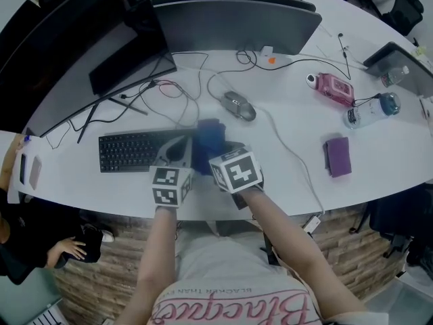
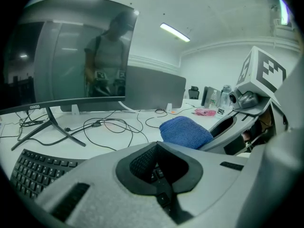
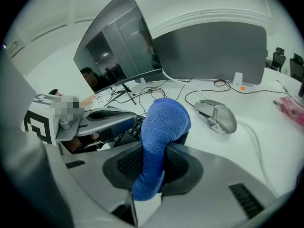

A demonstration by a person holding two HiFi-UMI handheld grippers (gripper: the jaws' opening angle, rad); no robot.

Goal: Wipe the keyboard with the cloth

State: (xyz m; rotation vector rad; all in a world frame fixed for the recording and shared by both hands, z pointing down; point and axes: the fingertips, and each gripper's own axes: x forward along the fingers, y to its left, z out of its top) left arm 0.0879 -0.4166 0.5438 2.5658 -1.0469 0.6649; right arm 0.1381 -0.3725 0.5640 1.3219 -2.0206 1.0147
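The black keyboard (image 1: 134,152) lies left of centre on the white desk (image 1: 284,175), in front of the curved monitor. A blue cloth (image 1: 209,143) stands bunched over its right end. My right gripper (image 1: 215,156) is shut on that cloth (image 3: 160,127), which runs up between the jaws and folds over the top. My left gripper (image 1: 180,149) sits just left of it over the keyboard's right end, shut with nothing in it. In the left gripper view (image 2: 158,145), keys show below the closed jaws and the cloth (image 2: 185,132) lies just ahead to the right.
A grey mouse (image 1: 239,105) lies just behind the cloth, with cables (image 1: 162,90) looping beyond the keyboard. Right of me are a purple wallet (image 1: 337,156), a pink device (image 1: 334,88) and a water bottle (image 1: 371,111). The curved monitor (image 1: 81,53) stands behind on the left.
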